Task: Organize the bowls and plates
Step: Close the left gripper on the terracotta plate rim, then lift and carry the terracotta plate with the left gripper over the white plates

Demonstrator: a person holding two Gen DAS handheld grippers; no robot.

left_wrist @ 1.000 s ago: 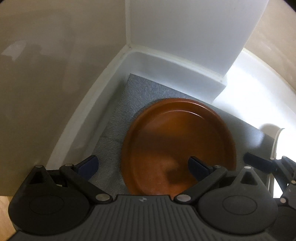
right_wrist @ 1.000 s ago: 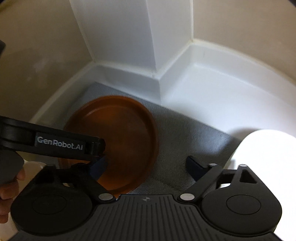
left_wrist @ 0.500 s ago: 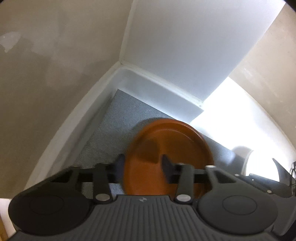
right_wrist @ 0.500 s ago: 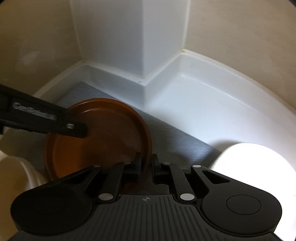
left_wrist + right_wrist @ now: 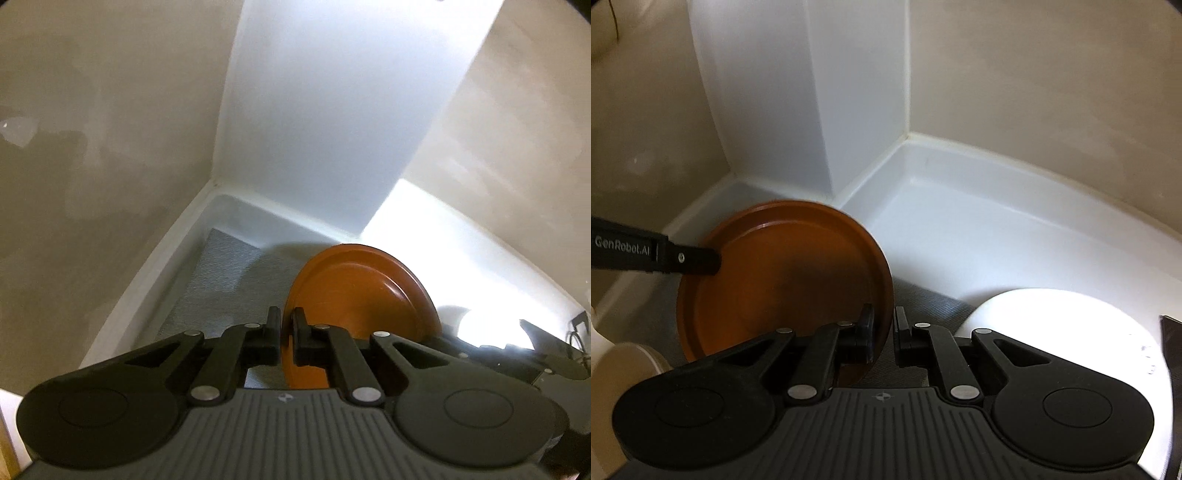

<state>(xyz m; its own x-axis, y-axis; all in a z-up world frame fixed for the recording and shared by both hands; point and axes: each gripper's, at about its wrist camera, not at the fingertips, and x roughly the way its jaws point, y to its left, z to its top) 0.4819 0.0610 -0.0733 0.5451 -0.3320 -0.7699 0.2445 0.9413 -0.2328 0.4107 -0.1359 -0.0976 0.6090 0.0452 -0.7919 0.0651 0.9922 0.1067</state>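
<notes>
White corner shelf, grey mat [image 5: 221, 273] beneath.
Brown plate [image 5: 783, 280] held tilted above mat, rim pinched by left gripper [image 5: 286, 332] and right gripper [image 5: 884, 328].

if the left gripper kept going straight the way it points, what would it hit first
The left gripper, shut on the brown plate, points at the grey mat; past that, the white wall base. Depth is unclear.

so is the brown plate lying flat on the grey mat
No, the brown plate is tilted up off the grey mat, its rim pinched by the right hand-held gripper.
</notes>
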